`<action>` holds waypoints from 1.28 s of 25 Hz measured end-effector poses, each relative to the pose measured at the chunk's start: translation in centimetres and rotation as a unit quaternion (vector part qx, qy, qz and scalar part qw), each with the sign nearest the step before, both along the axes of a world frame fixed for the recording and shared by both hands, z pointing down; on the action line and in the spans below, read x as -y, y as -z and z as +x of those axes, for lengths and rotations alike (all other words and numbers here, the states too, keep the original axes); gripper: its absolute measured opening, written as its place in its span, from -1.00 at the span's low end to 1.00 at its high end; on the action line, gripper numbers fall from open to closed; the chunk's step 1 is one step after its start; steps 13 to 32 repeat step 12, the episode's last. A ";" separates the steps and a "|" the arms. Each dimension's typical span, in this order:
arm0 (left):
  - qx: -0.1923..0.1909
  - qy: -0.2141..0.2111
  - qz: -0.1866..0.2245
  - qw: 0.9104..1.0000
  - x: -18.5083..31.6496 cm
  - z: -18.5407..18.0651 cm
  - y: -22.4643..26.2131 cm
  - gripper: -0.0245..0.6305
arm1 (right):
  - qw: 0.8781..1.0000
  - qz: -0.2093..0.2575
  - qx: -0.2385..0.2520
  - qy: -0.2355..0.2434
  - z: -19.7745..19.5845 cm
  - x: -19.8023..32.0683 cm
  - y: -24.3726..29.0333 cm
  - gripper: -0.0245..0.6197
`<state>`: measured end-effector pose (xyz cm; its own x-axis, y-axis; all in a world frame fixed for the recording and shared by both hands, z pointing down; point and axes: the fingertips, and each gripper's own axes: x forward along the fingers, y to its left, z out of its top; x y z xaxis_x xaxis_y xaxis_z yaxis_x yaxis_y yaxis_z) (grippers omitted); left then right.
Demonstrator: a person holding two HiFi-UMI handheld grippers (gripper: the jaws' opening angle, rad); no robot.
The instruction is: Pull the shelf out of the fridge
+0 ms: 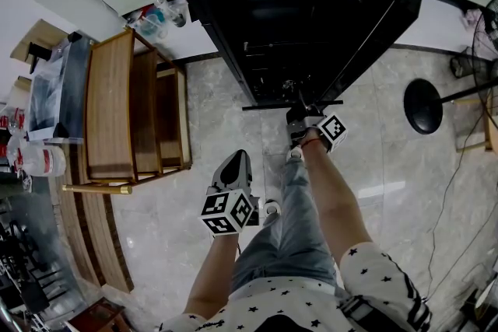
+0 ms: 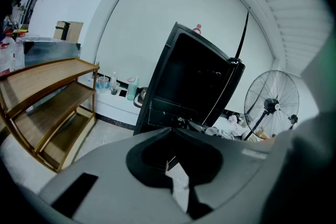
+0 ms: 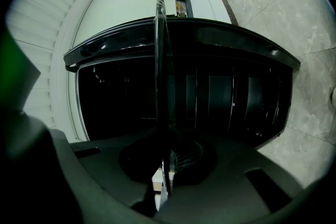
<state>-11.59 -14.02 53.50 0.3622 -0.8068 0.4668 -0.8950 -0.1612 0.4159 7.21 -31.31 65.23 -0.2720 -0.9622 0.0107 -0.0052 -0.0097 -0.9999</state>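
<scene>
The black fridge (image 1: 296,12) stands with its door (image 1: 393,19) swung open to the right. A thin dark shelf (image 1: 289,104) sticks out at the fridge's front. In the right gripper view this shelf (image 3: 161,71) shows edge-on as a dark bar running away from the jaws into the dark interior (image 3: 226,97). My right gripper (image 1: 299,119) is at the fridge's opening, shut on the shelf's front edge (image 3: 165,165). My left gripper (image 1: 236,161) hangs back over the floor, left of the fridge. Its jaws are shut with nothing in them (image 2: 171,129).
A wooden rack (image 1: 132,113) stands left of the fridge, with bottles (image 1: 159,15) against the wall behind it. A standing fan's round base (image 1: 422,106) and cables lie on the tiled floor at the right. The person's legs (image 1: 296,206) stand in front of the fridge.
</scene>
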 end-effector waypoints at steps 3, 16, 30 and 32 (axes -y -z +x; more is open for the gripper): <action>-0.001 0.000 -0.001 1.000 0.0 0.0 0.0 -0.88 | 1.000 0.000 0.003 -0.001 0.0 0.0 0.1 -0.91; -0.005 0.002 0.000 1.000 0.1 0.0 -0.1 -0.88 | 1.000 -0.001 0.007 -0.004 0.2 -0.2 -0.1 -0.91; -0.005 0.002 0.000 1.000 0.1 0.0 -0.1 -0.88 | 1.000 -0.001 0.007 -0.004 0.2 -0.2 -0.1 -0.91; -0.005 0.002 0.000 1.000 0.1 0.0 -0.1 -0.88 | 1.000 -0.001 0.007 -0.004 0.2 -0.2 -0.1 -0.91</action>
